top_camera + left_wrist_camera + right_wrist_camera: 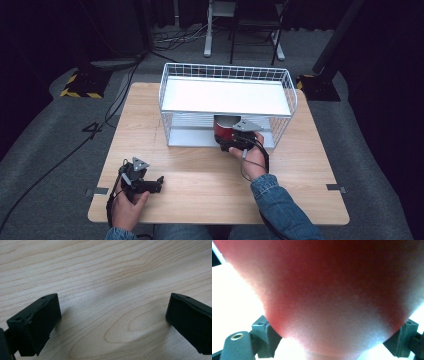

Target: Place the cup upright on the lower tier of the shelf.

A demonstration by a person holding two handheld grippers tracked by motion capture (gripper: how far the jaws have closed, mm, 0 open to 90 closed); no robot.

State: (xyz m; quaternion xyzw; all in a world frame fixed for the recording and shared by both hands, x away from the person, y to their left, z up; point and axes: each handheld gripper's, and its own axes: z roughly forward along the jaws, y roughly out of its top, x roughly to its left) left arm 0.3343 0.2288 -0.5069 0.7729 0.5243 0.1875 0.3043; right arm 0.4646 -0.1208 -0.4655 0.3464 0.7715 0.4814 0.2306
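A red cup (224, 128) stands at the front of the lower shelf of a white wire rack (163, 90). My right gripper (230, 137) reaches in from the front and is shut on the cup. In the right gripper view the cup's red wall (332, 290) sits between the two jaws, touching both. My left gripper (159, 182) lies low over the wooden table (200, 180) near its front left corner. Its jaws point right and stand wide apart. The left gripper (113, 315) has only wood grain between its fingers (37, 322).
The rack stands at the back middle of the table, with a bare white top shelf (225, 95). Bare wood runs in front of the rack. A cable (60, 160) trails on the grey floor at the left; chair and stand legs (240, 40) are behind.
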